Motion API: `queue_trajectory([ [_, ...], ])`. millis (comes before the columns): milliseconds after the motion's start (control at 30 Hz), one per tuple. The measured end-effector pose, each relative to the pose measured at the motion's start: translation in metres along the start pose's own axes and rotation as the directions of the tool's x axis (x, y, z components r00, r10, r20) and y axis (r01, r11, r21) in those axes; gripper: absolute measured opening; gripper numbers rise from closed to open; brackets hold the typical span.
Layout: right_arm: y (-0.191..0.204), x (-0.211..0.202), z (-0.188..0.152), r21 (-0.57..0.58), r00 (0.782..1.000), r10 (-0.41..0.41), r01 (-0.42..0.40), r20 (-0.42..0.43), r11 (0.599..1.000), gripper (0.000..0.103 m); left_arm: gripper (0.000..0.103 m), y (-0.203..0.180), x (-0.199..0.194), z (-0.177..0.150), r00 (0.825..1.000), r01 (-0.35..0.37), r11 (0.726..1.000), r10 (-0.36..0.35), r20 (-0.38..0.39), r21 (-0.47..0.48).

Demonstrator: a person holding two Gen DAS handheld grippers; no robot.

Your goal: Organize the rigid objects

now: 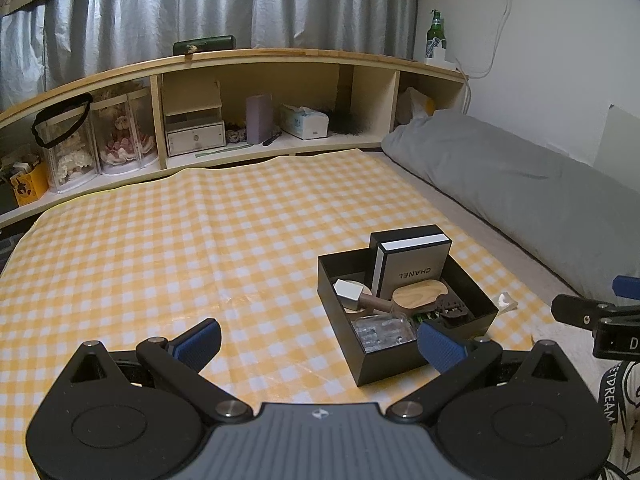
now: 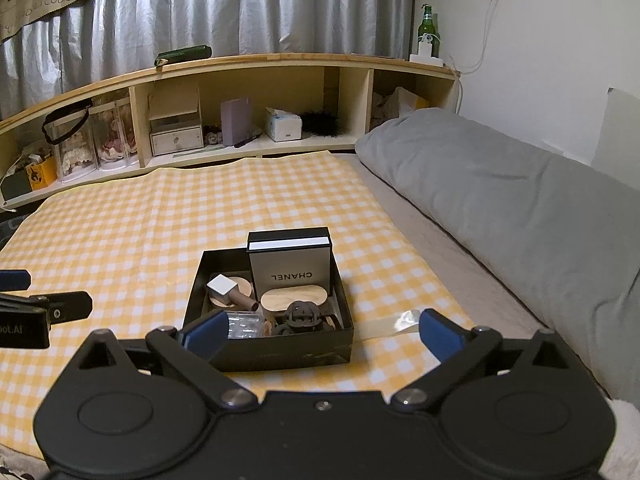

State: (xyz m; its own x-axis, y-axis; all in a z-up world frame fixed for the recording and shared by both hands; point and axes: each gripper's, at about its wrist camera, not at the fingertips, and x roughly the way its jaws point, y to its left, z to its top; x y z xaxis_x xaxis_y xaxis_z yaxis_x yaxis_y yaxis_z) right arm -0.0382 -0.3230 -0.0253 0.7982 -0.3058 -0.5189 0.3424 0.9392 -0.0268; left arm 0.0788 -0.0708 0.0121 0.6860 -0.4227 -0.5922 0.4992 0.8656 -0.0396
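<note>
The right tongs (image 2: pixel 322 336) stand spread wide with nothing between their blue pads; they hover just before the near wall of the black box (image 2: pixel 280 356), one pad in front of its near left corner, the other out past its right side; the left tongs (image 1: pixel 320 344) are likewise released and empty, with the box off to their right, its near corner beside the right pad. The box rests on the yellow checked cloth (image 2: pixel 140 240); inside it a grey Chanel carton (image 2: pixel 290 270) stands upright at the back; before it lie a pale wooden oval (image 2: pixel 292 300), a small mallet with a white head (image 2: pixel 222 286), a clear plastic piece (image 2: pixel 244 324) and a dark openwork piece (image 2: pixel 300 314). A strip of clear tape (image 2: pixel 390 324) lies on the cloth right of the box; a grey pillow (image 2: pixel 500 200) runs along the right; wooden shelves (image 2: pixel 240 64) stand behind, with a green bottle (image 2: pixel 427 26) on top.
</note>
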Motion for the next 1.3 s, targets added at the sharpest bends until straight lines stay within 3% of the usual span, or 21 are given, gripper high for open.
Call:
queue_trajectory([
  [1300, -0.0005, -0.0014, 0.0006, 0.009, 1.0, 0.004, -0.004, 0.005, 1.0, 0.103, 0.103, -0.0004, -0.0031, 0.0005, 1.0, -0.001, 1.0, 0.001, 0.008, 0.003],
])
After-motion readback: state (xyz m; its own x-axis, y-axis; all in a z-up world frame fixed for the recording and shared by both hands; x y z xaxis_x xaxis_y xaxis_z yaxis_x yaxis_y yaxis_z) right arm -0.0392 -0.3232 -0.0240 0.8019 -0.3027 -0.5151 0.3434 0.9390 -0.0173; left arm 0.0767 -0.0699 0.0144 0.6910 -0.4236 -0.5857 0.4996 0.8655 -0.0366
